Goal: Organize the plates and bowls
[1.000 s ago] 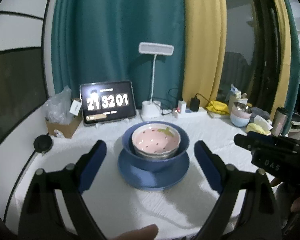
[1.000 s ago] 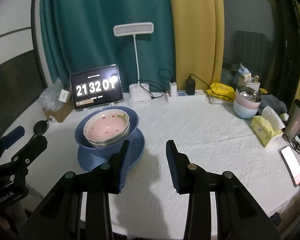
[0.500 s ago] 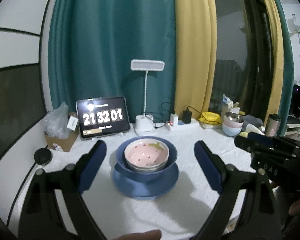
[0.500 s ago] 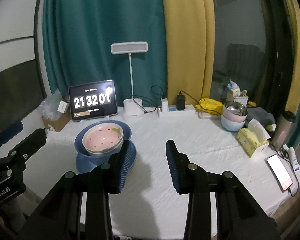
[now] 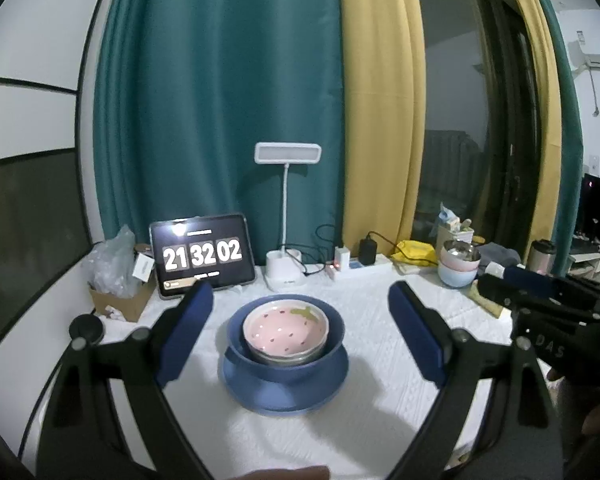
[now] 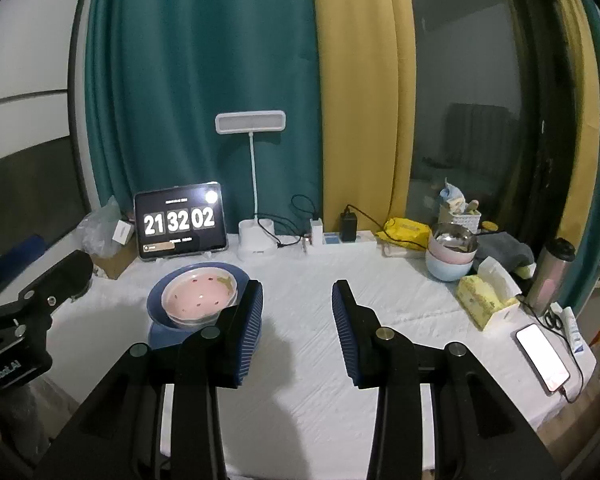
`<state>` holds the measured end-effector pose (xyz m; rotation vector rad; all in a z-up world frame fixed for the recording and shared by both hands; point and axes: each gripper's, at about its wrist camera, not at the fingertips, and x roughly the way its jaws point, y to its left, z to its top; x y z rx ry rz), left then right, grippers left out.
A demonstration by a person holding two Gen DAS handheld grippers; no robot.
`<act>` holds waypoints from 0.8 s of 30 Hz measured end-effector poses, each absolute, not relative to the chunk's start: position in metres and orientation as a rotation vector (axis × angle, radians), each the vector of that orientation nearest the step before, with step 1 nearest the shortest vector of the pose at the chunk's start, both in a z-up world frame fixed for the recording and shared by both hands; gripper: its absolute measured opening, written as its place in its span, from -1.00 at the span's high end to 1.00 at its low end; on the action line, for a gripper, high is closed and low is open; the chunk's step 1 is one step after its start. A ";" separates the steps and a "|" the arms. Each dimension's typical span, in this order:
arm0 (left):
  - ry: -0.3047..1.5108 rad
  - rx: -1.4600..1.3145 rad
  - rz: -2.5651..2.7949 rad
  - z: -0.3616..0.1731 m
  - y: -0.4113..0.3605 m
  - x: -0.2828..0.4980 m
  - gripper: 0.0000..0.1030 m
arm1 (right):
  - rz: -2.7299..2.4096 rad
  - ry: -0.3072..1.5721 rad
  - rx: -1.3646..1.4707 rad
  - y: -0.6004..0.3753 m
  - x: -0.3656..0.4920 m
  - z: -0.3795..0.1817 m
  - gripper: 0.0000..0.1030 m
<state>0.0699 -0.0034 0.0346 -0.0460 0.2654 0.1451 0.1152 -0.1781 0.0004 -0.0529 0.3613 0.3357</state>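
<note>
Blue plate (image 6: 156,334) mostly hidden behind right gripper (image 6: 297,330) (left finger)

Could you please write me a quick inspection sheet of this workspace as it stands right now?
Surface: table under a white wrinkled cloth.
Job's things: pink bowl nested in blue bowl, which sits on blue plate; a second bowl stack at far right.
Clutter: tablet clock, desk lamp, tissue box, phone, tumbler, cardboard box.
Grippers: left gripper wide open; right gripper partly open; both hold nothing.
Cables: phone cable; power strip wiring.
Surroundings: teal curtain, yellow curtain, dark window.
</note>
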 end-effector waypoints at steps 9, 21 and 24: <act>0.282 -0.036 0.153 0.037 -0.009 0.076 -0.76 | 0.328 0.359 -0.035 -0.184 0.115 0.001 0.25; 0.283 -0.042 0.161 0.038 -0.005 0.077 -0.76 | 0.331 0.366 -0.036 -0.183 0.117 0.001 0.25; 0.283 -0.043 0.162 0.039 -0.004 0.077 -0.76 | 0.331 0.367 -0.037 -0.183 0.118 0.001 0.25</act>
